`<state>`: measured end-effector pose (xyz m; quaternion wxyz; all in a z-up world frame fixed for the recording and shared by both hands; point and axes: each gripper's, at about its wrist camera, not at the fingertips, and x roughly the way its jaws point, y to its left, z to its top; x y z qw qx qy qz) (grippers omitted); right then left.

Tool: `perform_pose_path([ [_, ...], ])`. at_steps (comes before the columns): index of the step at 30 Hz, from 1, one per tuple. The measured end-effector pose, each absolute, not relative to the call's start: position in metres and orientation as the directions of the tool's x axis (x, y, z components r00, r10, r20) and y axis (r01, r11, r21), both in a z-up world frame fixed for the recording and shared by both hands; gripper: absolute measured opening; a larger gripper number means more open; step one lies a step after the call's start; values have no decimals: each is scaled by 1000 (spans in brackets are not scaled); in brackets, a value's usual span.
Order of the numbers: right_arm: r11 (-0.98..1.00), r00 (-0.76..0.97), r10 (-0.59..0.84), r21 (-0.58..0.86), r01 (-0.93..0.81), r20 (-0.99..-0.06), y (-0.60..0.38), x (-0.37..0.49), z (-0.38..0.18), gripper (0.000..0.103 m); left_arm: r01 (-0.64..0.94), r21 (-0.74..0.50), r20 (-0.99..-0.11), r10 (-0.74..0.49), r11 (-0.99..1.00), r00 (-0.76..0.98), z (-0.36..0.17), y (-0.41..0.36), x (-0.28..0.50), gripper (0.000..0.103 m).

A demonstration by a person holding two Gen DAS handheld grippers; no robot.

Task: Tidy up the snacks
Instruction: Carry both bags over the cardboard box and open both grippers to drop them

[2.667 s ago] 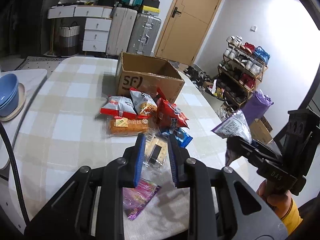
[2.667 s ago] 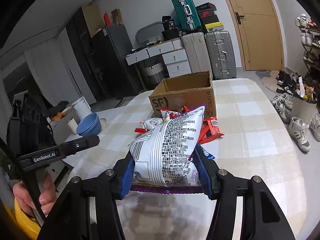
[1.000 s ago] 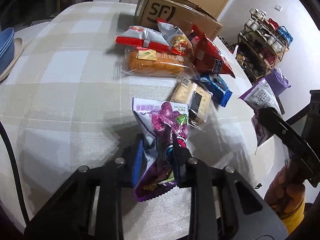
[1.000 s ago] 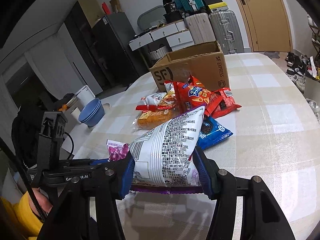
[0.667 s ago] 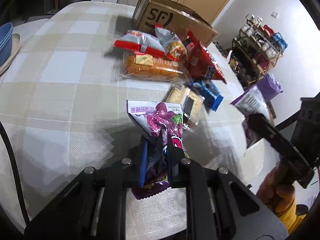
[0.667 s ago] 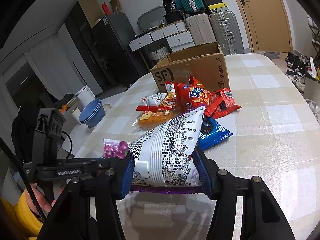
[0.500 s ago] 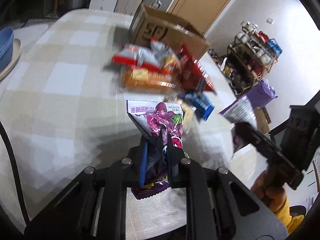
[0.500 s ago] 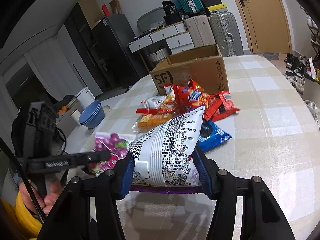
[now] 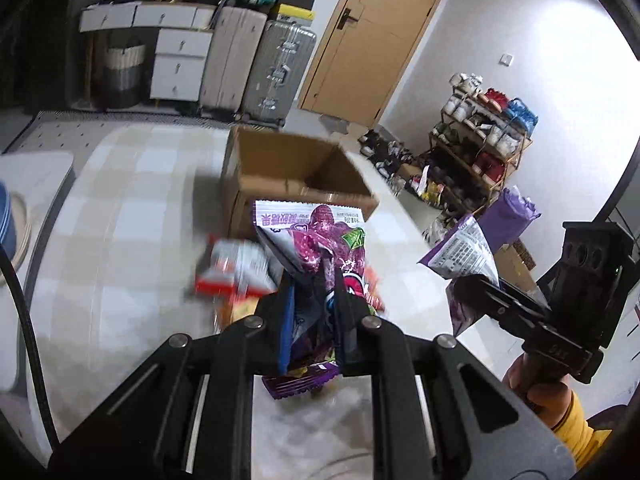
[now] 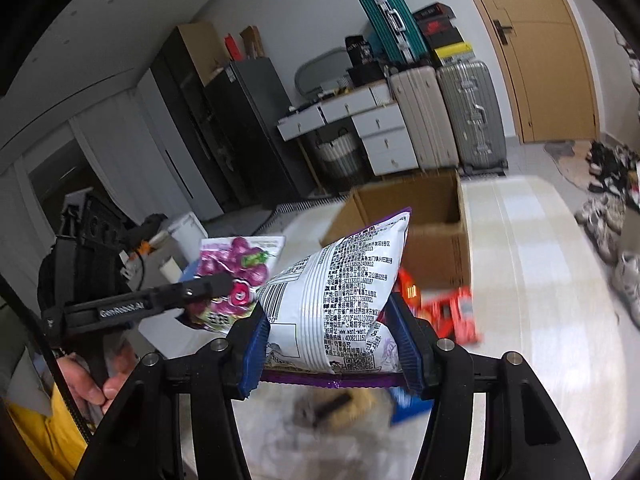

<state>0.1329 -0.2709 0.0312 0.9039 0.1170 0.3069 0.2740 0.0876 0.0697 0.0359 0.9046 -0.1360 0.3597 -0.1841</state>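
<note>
While both hands are raised above the counter [image 9: 100, 240], each gripper points forward and down toward the open cardboard box [image 9: 296, 176]. The left gripper [image 9: 312, 292] has its jaws clenched tight on a purple grape-candy packet [image 9: 316, 236], which stands up between the pads with its lower edge hanging out beneath them. The right gripper [image 10: 332, 336] grasps a puffy white-and-purple snack bag [image 10: 340, 292] across its lower half, printed back toward the camera. A hand [image 10: 100, 380] with a yellow sleeve grips the left handle. Below, the remaining snacks [image 10: 448, 312] on the counter are smeared by blur and partly covered by the held bags, so their kinds are hard to make out.
</note>
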Motion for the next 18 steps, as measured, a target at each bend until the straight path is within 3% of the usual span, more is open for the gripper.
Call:
perform_pose_path([
  [9,823,665,568,369,-433,-486,-263,221,71,57,248,-352,-587,-419,902,693,84,64,192,13],
  [18,852,644,524,354,-386,-557,-250,322,55,57,187,-271,-710,-328,944,623,66,36,319,13],
])
